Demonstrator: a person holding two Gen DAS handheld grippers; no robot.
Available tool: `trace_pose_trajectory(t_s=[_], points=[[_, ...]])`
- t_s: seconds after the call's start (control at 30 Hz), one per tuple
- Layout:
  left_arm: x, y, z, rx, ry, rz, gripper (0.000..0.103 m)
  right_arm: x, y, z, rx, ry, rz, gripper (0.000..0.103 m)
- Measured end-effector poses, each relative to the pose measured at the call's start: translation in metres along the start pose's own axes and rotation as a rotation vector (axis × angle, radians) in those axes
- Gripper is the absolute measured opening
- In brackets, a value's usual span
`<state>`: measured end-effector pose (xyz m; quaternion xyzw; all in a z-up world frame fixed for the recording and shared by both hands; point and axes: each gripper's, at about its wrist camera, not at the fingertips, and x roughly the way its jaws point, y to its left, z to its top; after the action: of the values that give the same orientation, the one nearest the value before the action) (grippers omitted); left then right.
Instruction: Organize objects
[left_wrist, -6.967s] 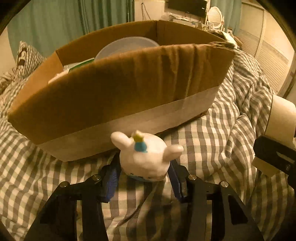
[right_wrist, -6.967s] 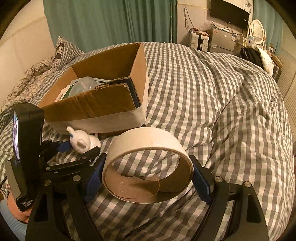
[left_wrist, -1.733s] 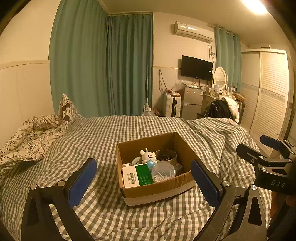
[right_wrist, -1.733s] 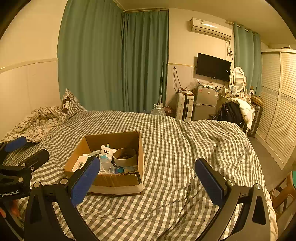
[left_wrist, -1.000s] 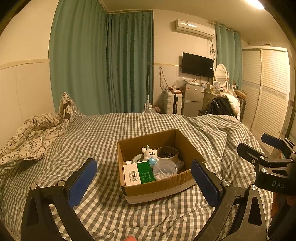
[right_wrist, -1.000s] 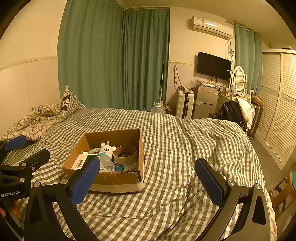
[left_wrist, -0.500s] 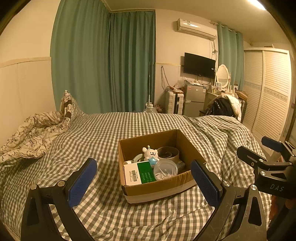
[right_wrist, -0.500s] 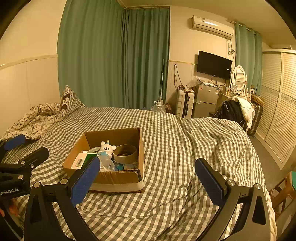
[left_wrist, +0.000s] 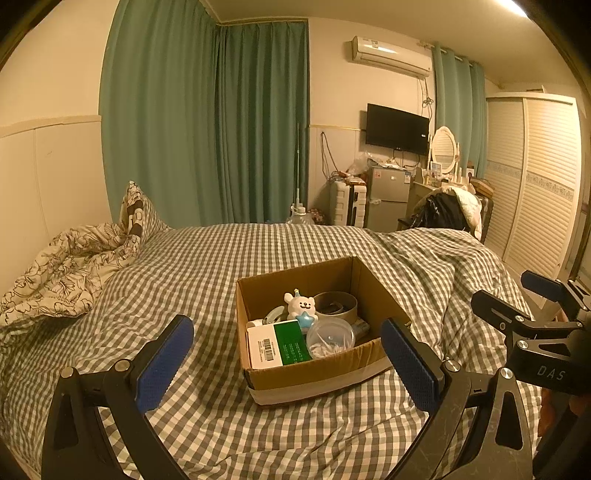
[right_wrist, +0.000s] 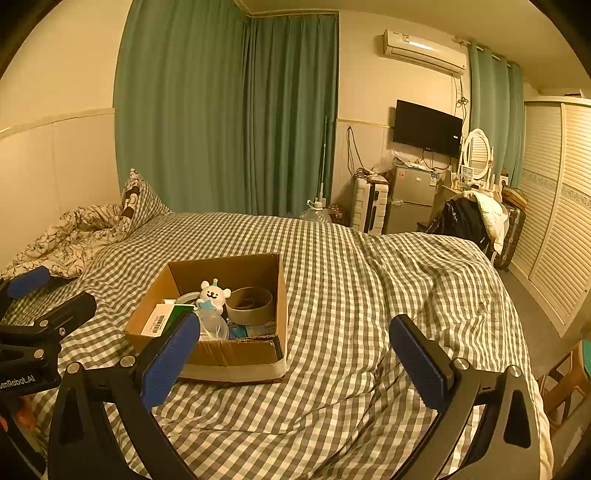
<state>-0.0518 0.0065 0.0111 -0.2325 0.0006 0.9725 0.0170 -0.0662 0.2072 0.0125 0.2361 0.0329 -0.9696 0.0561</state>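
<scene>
- While both wrist cameras look across the bed, I see my left gripper (left_wrist: 288, 356) with its blue-padded fingers (left_wrist: 164, 363) spread wide and nothing between them.
- My right gripper (right_wrist: 295, 362) is the same: fingers (right_wrist: 419, 365) wide apart, holding nothing, raised above the checked bedspread (right_wrist: 369, 295).
- From the left camera I can see the right gripper (left_wrist: 535, 325) at the right edge, well apart from the box; from the right camera the left gripper (right_wrist: 33, 325) shows at the left edge.
- The cardboard box (left_wrist: 317, 380) sits on the bedspread (left_wrist: 192, 266), open at the top, its lower front wall banded with pale tape.
- Inside it, the white plush toy (left_wrist: 300, 305) with a small blue star sits upright near the middle, face toward me.
- Just beside the toy, toward the back right corner, lies the tape roll (left_wrist: 335, 305), flat with its hole upward.
- At the front left a white and green carton (left_wrist: 277, 344) with a barcode leans against the wall.
- Next to that carton a clear round container (left_wrist: 330, 336) rests near the front wall.
- A crumpled floral quilt (left_wrist: 62, 273) and a pillow (left_wrist: 138, 218) lie at the far left of the bed, well apart from the box.
- Green curtains (left_wrist: 207, 125) hang behind the bed.
</scene>
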Motion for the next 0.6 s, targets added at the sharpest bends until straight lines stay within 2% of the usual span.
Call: trace_pose_trajectory(t_s=[0.6], points=[[0.0018,0.0010,-0.0047,0.001,0.007,-0.004,0.103,0.0032,0.0006,-0.0027,-0.001,0.009,-0.001,0.103]])
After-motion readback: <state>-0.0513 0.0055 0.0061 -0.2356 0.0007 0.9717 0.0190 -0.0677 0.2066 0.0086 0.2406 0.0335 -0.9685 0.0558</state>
